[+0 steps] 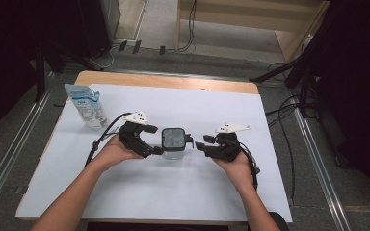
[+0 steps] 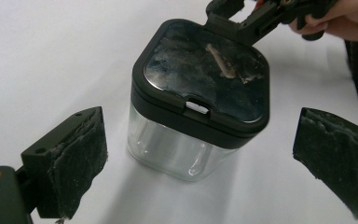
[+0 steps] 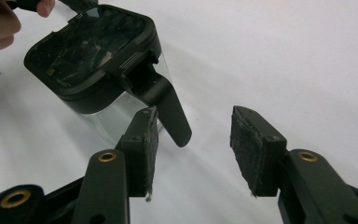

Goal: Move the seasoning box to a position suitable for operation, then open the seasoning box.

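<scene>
A clear square jar (image 1: 173, 143) with a black lid stands mid-table on the white sheet. My left gripper (image 1: 155, 140) is at its left side and open. In the left gripper view its pads (image 2: 77, 156) stand wide on either side of the jar (image 2: 200, 93) without touching it. My right gripper (image 1: 203, 143) is open at the jar's right side. In the right gripper view the black flap (image 3: 168, 105) that hangs from the lid (image 3: 93, 51) reaches down just in front of the right gripper (image 3: 196, 140), beside one pad (image 3: 150, 140). Neither pad presses on it.
A blue and white pouch (image 1: 87, 105) stands upright at the back left of the white sheet (image 1: 183, 192). The table's wooden edge (image 1: 164, 80) runs along the back. Cables trail from both grippers toward the person's forearms.
</scene>
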The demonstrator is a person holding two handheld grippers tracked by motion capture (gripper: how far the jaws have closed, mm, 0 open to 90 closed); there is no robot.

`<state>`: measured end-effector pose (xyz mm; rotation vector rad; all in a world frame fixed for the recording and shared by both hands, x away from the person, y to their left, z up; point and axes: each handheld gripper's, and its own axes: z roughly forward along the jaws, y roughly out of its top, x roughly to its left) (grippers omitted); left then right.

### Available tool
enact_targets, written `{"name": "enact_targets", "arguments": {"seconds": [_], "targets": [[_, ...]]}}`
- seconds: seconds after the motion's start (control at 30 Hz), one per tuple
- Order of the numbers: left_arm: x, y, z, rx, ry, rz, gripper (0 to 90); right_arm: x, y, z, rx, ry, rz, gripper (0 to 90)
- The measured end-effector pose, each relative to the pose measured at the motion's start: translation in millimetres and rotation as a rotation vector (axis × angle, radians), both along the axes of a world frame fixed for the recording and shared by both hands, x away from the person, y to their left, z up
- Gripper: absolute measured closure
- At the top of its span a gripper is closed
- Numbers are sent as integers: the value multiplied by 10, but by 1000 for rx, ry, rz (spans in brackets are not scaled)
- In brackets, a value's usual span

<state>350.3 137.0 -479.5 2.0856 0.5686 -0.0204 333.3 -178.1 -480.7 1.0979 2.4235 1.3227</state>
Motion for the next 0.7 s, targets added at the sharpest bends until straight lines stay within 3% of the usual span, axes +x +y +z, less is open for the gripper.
{"name": "enact_targets", "arguments": {"seconds": [0.13,0.3,0.4,0.7], "targets": [[19,-61,-43,29,-26,-2,23,2,-6,8,10,8,-4,534],[34,-105,-97,35,-2,-25,23,4,-9,-4,4,19,-3,538],[57,-111,-111,-1,16,-38,41,5,-10,-13,0,22,-3,540],[102,-90,-146,-14,19,-44,107,7,-3,-25,-1,28,-14,579]]}}
